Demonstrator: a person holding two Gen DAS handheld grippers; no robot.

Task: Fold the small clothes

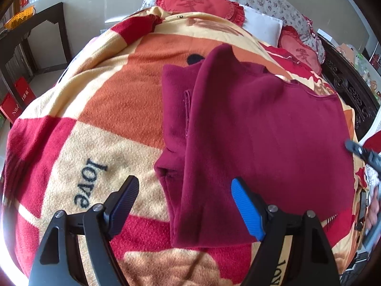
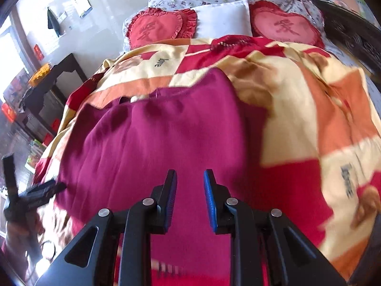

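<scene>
The dark red garment lies on the blanket of the bed, on the side away from the word "love" nearest the left gripper. Its long axis runs from the foot of the bed toward the white pillow, with what looks like a neckline toward the pillow. One side is already folded over along that axis, leaving a long flap with a sleeve showing beneath it.

The left gripper hovers over the near end of the flap, fingers wide apart and holding nothing. The right gripper is over the garment's near edge, fingers slightly apart and empty.

The likely trouble: the fleece is thick and layered, so a pinch here could catch only the top layer, or the blanket below, and drag the fold crooked. Uneven lifting by the two grippers would skew the edge.
</scene>
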